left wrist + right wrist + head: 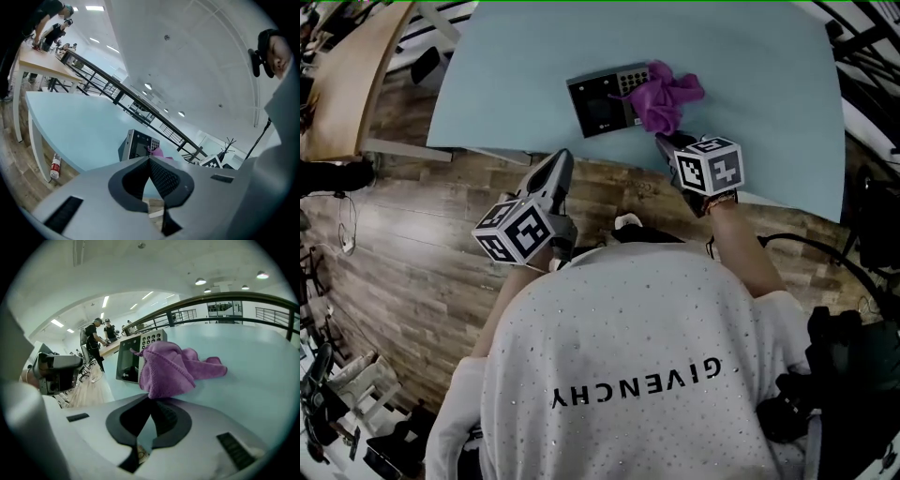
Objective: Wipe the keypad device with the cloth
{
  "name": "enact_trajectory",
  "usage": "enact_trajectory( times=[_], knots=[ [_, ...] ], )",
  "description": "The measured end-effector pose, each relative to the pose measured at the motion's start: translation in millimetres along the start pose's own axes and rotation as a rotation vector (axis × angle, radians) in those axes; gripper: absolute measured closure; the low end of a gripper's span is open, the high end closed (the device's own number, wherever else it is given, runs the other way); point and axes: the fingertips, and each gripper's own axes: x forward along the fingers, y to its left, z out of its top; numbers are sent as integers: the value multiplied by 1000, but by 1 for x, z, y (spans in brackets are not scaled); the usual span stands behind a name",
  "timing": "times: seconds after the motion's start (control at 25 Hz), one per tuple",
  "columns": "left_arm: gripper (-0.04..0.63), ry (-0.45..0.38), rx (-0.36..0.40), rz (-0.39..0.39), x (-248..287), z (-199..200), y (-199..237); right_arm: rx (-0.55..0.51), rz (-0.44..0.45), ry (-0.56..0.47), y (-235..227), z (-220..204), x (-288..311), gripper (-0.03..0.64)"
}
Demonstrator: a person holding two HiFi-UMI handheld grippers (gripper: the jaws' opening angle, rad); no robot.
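The keypad device [602,101] lies flat on the pale blue counter [750,84], close to its near edge. Its dark screen faces up and its block of keys sits at 3 o'clock of the screen. The purple cloth [667,94] is bunched over that key end and spills off onto the counter at 3 o'clock of the device.

The right tool [662,141] points in from 6 o'clock of the cloth. In the right gripper view its jaws are closed tip to tip [151,400], pinching the nearest fold of the cloth [168,366], which rises straight from the tips. The device [127,359] stands just behind, at 11 o'clock.

The left tool [564,156] hangs at 7 o'clock of the device, over the wooden floor [422,244] just off the counter's edge. Its jaws are closed together [149,158] with nothing between them.
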Motion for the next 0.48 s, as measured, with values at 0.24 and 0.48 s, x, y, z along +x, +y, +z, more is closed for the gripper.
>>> enact_trajectory(
  times=[0.24,0.48],
  knots=[
    [591,61,47,-97,-12,7,8,37,-174,-161,1,0,-26,617],
    [591,65,66,-148,-32,22,20,-5,-315,-387,17,34,-76,617]
  ],
)
